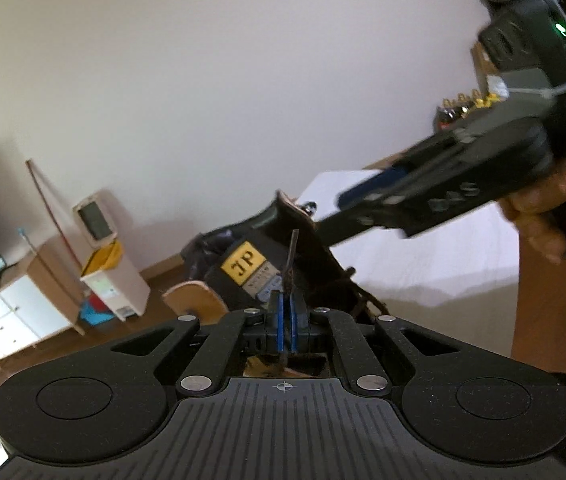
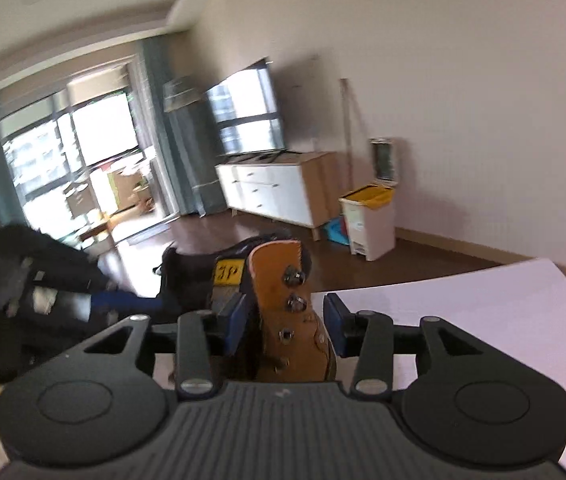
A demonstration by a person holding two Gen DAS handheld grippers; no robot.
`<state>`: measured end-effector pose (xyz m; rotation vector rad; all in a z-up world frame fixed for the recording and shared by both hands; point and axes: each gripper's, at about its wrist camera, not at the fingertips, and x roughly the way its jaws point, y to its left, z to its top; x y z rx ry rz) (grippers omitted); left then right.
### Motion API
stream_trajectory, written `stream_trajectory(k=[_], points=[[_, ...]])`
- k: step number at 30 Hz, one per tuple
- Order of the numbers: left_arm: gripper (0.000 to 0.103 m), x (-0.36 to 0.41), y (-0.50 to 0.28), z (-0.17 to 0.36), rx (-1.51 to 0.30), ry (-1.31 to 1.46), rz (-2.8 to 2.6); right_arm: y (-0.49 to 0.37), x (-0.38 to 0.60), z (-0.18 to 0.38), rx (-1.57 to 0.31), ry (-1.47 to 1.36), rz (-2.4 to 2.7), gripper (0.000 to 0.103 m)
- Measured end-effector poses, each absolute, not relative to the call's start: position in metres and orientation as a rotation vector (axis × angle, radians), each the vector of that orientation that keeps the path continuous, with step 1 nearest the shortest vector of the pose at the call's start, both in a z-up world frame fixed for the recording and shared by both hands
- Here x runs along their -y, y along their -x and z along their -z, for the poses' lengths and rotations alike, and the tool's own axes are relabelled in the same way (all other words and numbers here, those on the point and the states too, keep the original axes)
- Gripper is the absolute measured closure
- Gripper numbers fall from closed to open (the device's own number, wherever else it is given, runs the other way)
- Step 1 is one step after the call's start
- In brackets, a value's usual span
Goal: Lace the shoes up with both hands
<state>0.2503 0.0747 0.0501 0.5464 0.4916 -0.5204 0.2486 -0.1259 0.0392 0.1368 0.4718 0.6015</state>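
Note:
A black boot (image 1: 223,240) with a yellow "JP" tag (image 1: 248,263) and tan lining stands on the white table (image 1: 423,248). My left gripper (image 1: 287,312) is shut on a dark shoelace (image 1: 293,252), and the lace's stiff tip sticks up past the blue pads. In the right wrist view my right gripper (image 2: 285,322) is open, its jaws on either side of the boot's tan eyelet flap (image 2: 279,280) with metal hooks. A hand holds the right gripper (image 1: 333,212) as it comes in from the upper right. The left gripper (image 2: 143,303) shows blurred at the left.
The white tabletop (image 2: 483,320) extends to the right of the boot. Beyond it are a wooden floor, a white bin with a yellow lid (image 2: 369,220), a white sideboard (image 2: 267,188) with a TV on it, and large windows at the left.

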Motion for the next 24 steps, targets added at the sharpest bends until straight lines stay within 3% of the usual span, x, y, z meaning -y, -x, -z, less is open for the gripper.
stream_trajectory(k=[2,4,6,7,8,17,24], points=[[0.1,-0.071,-0.254,-0.049,-0.505,-0.569,0.53,-0.253,0.121,-0.039,-0.469,-0.145,-0.577,0.034],[0.1,-0.068,-0.256,-0.049,-0.513,-0.583,0.534,-0.257,0.116,-0.038,-0.467,-0.145,-0.56,0.035],[0.1,-0.063,-0.257,-0.05,-0.525,-0.6,0.538,-0.264,0.115,-0.035,-0.484,-0.154,-0.568,0.044],[0.1,-0.062,-0.258,-0.05,-0.532,-0.609,0.542,-0.269,0.117,-0.033,-0.5,-0.167,-0.586,0.059],[0.1,-0.061,-0.259,-0.05,-0.536,-0.617,0.545,-0.275,0.121,-0.03,-0.521,-0.184,-0.614,0.067],[0.1,-0.044,-0.278,-0.046,-0.646,-0.779,0.598,-0.311,0.175,-0.009,-0.623,-0.444,-0.825,0.079],[0.099,-0.031,-0.296,-0.043,-0.748,-0.897,0.652,-0.332,0.203,0.018,-0.652,-0.645,-0.927,0.08]])
